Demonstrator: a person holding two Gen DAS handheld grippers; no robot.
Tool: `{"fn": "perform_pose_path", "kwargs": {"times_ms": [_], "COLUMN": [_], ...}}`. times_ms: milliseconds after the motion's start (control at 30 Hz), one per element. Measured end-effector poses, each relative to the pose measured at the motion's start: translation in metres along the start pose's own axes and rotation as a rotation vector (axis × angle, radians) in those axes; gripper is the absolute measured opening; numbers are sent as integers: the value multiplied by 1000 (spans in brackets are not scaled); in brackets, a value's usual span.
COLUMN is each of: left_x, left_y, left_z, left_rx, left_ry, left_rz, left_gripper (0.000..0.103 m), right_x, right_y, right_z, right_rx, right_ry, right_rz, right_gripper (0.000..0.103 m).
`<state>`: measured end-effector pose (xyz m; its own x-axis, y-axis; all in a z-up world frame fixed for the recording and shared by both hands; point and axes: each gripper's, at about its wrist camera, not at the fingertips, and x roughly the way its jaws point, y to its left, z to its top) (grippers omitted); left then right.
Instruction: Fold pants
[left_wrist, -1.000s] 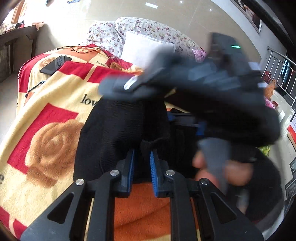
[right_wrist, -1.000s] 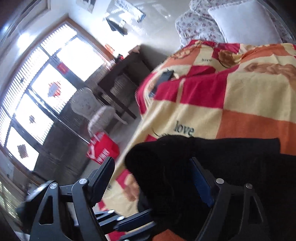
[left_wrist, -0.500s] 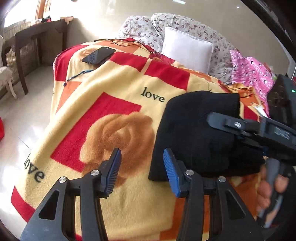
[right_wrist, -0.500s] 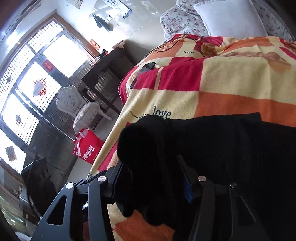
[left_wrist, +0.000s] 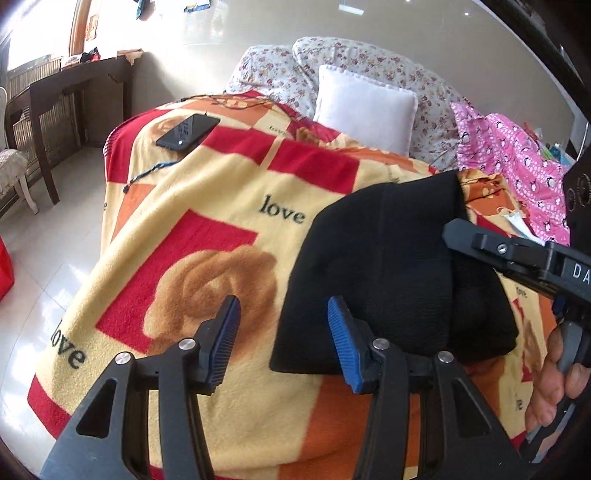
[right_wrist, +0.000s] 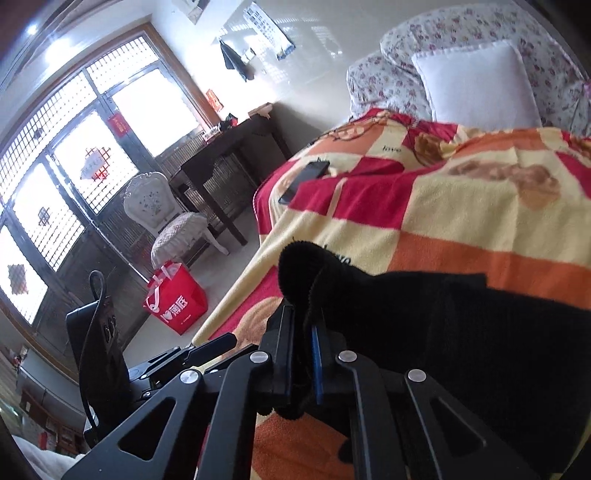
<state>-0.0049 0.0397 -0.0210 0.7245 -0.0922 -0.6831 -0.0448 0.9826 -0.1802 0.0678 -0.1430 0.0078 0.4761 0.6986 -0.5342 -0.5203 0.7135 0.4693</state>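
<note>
One black knit pair of pants (left_wrist: 399, 273) lies folded into a compact block on the bed, on the red, yellow and orange fleece blanket (left_wrist: 207, 236) printed with roses and the word "love", and that block is where everything has just changed. A second ago your left gripper (left_wrist: 282, 345) was pinched on the near edge of the cloth; half a second ago it had let go, and now its blue-padded fingers (left_wrist: 341, 339) stand wide apart, empty, the right-hand one just beside the near left corner of the pants. Your right gripper (right_wrist: 303, 350) has gone the other way: a second ago its fingers were spread around a bunched corner, and now they are drawn together on that raised lump of black fabric, which sticks up above the tips. To my eye this means the fold is nearly done and only the right side is being finished; you probably need to lay that corner flat before releasing, or it may spring back and loosen the stack. Farther off on the blanket rests a flat black smartphone (left_wrist: 188, 131), with a square white pillow (left_wrist: 364, 110) at the head of the bed, both well apart from the pants.
</note>
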Motion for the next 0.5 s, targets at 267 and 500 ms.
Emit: {"fn": "perform_pose_path", "kwargs": {"times_ms": [267,500], "left_x": [2,13], "left_y": [-12,1], "left_z": [6,-4], "left_rx": [22,-20], "left_ry": [0,56], "left_rz": [-12,-33], "left_gripper": [56,56], "right_x": [-22,-12], "right_y": [-25,-36], "right_z": [0,-6], "right_rx": [81,181], "right_ry": [-43,-49], "right_rz": [17,115], "right_gripper": [8,64]}}
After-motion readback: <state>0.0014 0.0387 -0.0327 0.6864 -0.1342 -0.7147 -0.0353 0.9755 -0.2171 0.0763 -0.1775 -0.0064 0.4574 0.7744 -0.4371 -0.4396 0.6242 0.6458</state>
